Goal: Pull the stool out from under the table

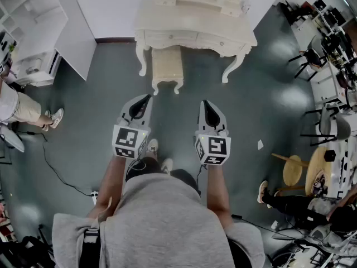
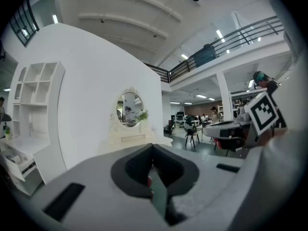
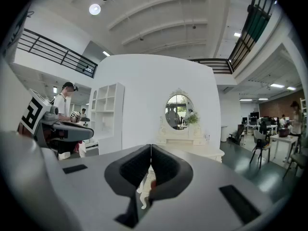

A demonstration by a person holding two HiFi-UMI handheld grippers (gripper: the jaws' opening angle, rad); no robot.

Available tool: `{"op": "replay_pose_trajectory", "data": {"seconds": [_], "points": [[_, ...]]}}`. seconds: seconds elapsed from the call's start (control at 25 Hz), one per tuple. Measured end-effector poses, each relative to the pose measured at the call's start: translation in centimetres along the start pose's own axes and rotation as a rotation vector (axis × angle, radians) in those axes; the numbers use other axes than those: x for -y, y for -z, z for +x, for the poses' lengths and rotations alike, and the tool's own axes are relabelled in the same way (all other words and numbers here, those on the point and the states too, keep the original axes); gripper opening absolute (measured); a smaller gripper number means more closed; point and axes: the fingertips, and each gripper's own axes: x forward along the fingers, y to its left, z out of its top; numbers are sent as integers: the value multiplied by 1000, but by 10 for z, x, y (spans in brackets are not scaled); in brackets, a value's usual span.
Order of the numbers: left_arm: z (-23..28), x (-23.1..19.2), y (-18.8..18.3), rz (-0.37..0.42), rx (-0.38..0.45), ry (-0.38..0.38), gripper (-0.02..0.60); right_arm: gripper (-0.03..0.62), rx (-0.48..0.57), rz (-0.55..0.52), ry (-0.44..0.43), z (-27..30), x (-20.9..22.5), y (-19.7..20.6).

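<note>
The cream stool [image 1: 167, 66] stands on carved legs, its far half tucked beneath the cream dressing table [image 1: 195, 24] against the white wall. Both grippers hang in the air in front of it, well short of the stool and touching nothing. My left gripper [image 1: 148, 97] points at the stool's front edge, jaws pressed together and empty. My right gripper [image 1: 204, 103] is level with it, a little to the right, also shut on nothing. In the left gripper view the shut jaws [image 2: 153, 147] aim at the table's oval mirror [image 2: 130, 109]. The right gripper [image 3: 151, 148] faces the same mirror [image 3: 179, 111].
A white shelf unit [image 1: 33, 15] stands at the left, with a person [image 1: 17, 105] beside it and a cable [image 1: 56, 172] on the floor. At the right are a round wooden stool [image 1: 293, 170], black chairs [image 1: 312, 60], a seated person's legs [image 1: 279, 200] and a paper scrap [image 1: 260, 144].
</note>
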Motion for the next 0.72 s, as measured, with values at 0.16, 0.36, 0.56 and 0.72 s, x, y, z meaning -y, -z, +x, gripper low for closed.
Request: {"op": "replay_pose_trajectory", "data": {"seconds": [0.16,0.36,0.56,0.72], "points": [[-2,1,-2,0,9,-3,0,14,6,1,-1,-4,0,0],[2,4,-2,1,11,-4,0,14,10,2,-10,-6,1,0],[6,9,-5,0,23,-4,0,14,10,0,-16,-6,7,0],[20,6,-4,-12,25,-6,0,14,7,1,-20,3,14,0]]}}
